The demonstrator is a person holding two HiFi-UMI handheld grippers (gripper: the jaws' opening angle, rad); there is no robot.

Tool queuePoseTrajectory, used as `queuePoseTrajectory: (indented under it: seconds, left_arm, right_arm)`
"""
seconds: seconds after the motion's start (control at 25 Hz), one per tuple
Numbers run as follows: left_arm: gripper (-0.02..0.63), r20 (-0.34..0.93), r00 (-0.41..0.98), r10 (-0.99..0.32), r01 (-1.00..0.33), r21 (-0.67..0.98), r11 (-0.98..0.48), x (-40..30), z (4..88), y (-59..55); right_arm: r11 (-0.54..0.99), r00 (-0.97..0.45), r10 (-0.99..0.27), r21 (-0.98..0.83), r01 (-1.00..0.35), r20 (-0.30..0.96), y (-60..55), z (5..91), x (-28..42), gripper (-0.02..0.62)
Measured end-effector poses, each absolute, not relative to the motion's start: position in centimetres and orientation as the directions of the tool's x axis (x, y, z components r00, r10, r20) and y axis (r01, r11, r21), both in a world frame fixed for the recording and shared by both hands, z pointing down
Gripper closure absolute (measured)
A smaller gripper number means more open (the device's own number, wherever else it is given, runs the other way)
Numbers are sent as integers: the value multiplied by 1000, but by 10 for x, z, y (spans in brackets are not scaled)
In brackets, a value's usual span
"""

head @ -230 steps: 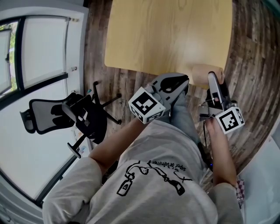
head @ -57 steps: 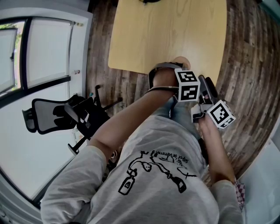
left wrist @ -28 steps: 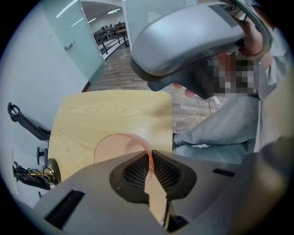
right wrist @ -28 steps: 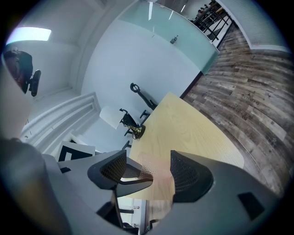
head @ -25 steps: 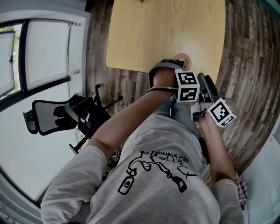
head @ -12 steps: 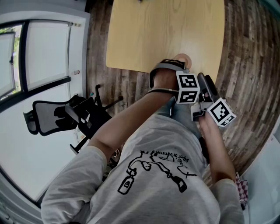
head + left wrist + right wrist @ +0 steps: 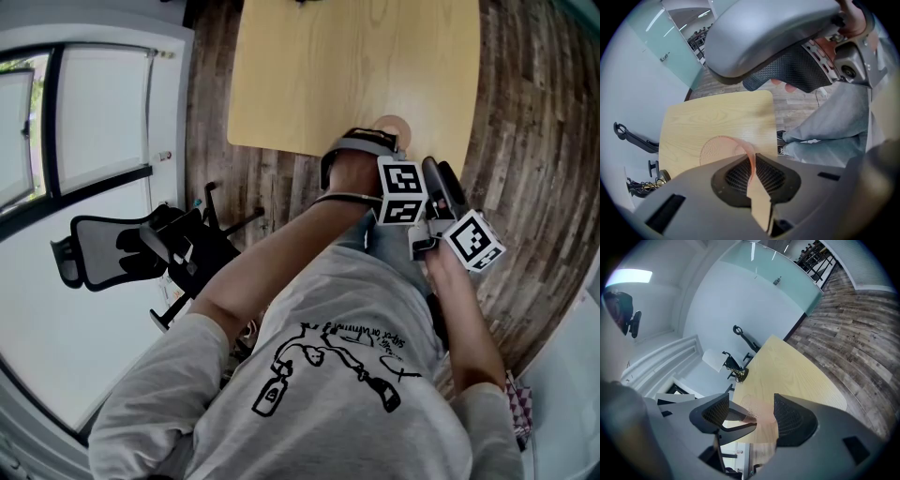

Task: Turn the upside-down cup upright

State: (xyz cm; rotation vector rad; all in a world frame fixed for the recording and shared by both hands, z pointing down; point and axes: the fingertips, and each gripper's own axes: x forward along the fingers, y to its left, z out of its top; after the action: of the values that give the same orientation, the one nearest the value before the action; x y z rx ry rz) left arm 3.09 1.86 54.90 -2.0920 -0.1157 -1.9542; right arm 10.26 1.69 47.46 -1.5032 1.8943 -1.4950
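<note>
Translucent peach plastic cup (image 7: 394, 124): at the near edge of the pale wooden worktop (image 7: 347, 66), right of that edge's middle, short of the near right corner. Reads as mouth-up with its base on the wood. The left gripper view looks down into it to a dimpled bottom.

Left gripper (image 7: 753, 165): pointing down over the cup. Fingers (image 7: 733, 177) narrow, pinching the cup's thin side wall at the rim, one pad inside, one outside. They have just been opening a shade, and the wall sits between the pads.

Right gripper (image 7: 751, 408): fingers wide, nothing in them. The cup stands ahead of them, untouched.

Step in hand, as I judge it: letting go. Spread the fingers until both pads are off the wall, then lift straight up. A light cup this near the edge could tip or drag off if a pad catches. Right gripper is best kept back.

Count: one cup, one worktop, two grippers, one black office chair (image 7: 141, 248) on the floor.
</note>
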Motion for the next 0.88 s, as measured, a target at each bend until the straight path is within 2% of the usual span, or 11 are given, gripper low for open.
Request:
queuePoseTrajectory:
  seconds: [0.88]
  left_arm:
    - [566,987,102,-128,234,-148,-961,31,542,25]
  right_arm:
    - [-85,-420,-840,-847,-525,344,18,474,103,290]
